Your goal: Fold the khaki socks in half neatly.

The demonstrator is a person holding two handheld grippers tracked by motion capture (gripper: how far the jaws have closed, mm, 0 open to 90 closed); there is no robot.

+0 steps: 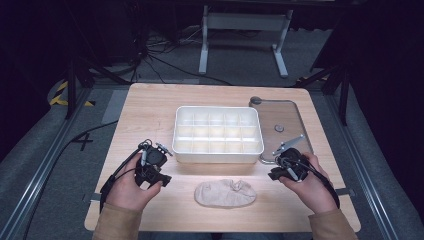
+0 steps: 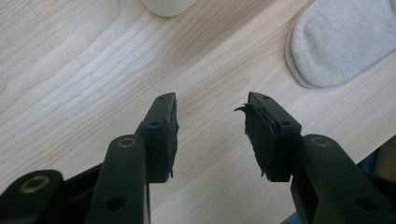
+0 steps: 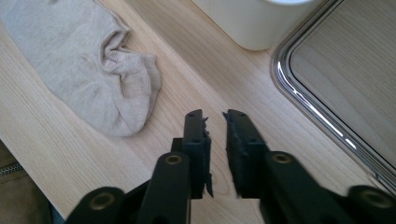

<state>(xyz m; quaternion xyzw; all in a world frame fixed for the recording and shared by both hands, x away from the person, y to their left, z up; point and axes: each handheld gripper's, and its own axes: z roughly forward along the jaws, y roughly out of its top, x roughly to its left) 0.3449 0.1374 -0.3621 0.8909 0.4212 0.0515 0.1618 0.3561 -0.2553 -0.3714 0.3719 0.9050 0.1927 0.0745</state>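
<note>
Both grippers empty: left gripper jaws wide apart, right gripper w/ narrow gap, nothing btwn; beige sock lies flat on table near divided white bin, untouched, so pick-up & stowing prob all left

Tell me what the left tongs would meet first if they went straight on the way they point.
Probably bare table: the left tongs, jaws apart, aim at wood, with the sock off to one side.
</note>
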